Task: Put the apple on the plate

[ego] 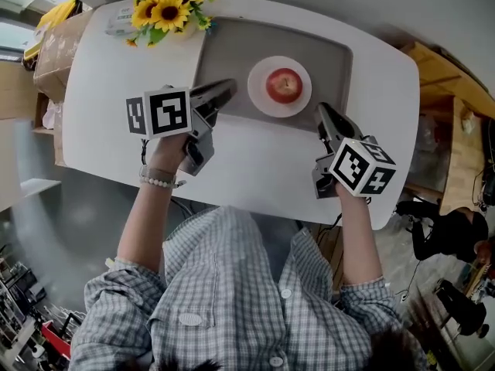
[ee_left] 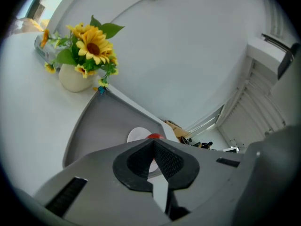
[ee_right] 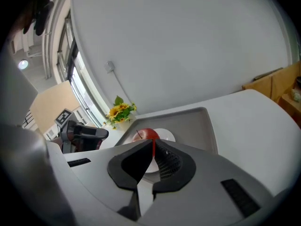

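- Resting item: apple [ego: 284, 85], red, stem up, sits in the middle of the white plate [ego: 259, 99]. Nothing else touches it.
- Plate: round, lies on the grey tray [ego: 232, 52], toward the tray's near edge.
- Tray: shallow, grey, set on the white table [ego: 255, 161]. Apart from plate and apple it holds nothing visible.
- Left gripper [ego: 227, 89]: jaws closed tip to tip with nothing between them. It is over the tray's left part, near the plate but clear of it.
- Right gripper [ego: 323, 112]: jaws likewise pressed together and empty. It is at the tray's near right corner, just beside the plate and not touching it. Its own view looks past the closed tips at the apple.
- Sunflowers [ego: 166, 6]: bunch in a pale vase [ee_left: 75, 79] at the table's far left corner, well apart from the plate.
- Step in hand, as judged: placing looks complete, since the apple is on the plate and neither gripper has hold of it.
- Next move, as judged: no further grasp is needed. Keep both grippers clear of the plate so the apple is not nudged off.
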Demonstrator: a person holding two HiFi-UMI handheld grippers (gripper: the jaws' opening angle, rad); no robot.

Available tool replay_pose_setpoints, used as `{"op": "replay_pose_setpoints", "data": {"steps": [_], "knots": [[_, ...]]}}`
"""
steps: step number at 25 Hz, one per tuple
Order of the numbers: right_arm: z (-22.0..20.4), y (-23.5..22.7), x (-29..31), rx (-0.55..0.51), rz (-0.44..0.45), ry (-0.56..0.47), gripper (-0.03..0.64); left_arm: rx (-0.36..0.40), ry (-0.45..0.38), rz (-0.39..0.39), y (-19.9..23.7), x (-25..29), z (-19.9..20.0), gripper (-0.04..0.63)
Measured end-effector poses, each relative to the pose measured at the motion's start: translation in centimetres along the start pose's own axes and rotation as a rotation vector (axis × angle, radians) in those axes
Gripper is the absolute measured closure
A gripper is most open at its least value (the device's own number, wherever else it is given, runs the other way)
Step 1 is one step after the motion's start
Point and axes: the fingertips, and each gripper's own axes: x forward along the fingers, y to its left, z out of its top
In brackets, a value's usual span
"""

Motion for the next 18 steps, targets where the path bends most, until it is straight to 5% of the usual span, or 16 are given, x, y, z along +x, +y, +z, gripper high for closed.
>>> {"op": "replay_pose_setpoints", "data": {"steps": [12,18], "knots": [[0.2,4.6,-5.8,-0.145,-0.081,-0.125,0.588,0.341,-0.143,0.073,-4.2,-7.8,-1.0,0.586],[-0.2,7.5,-8.0,-0.152,-0.082,-0.162,0.591,0.438,-0.188,0.086,-5.8,-11.0,-1.8,0.586]]}}
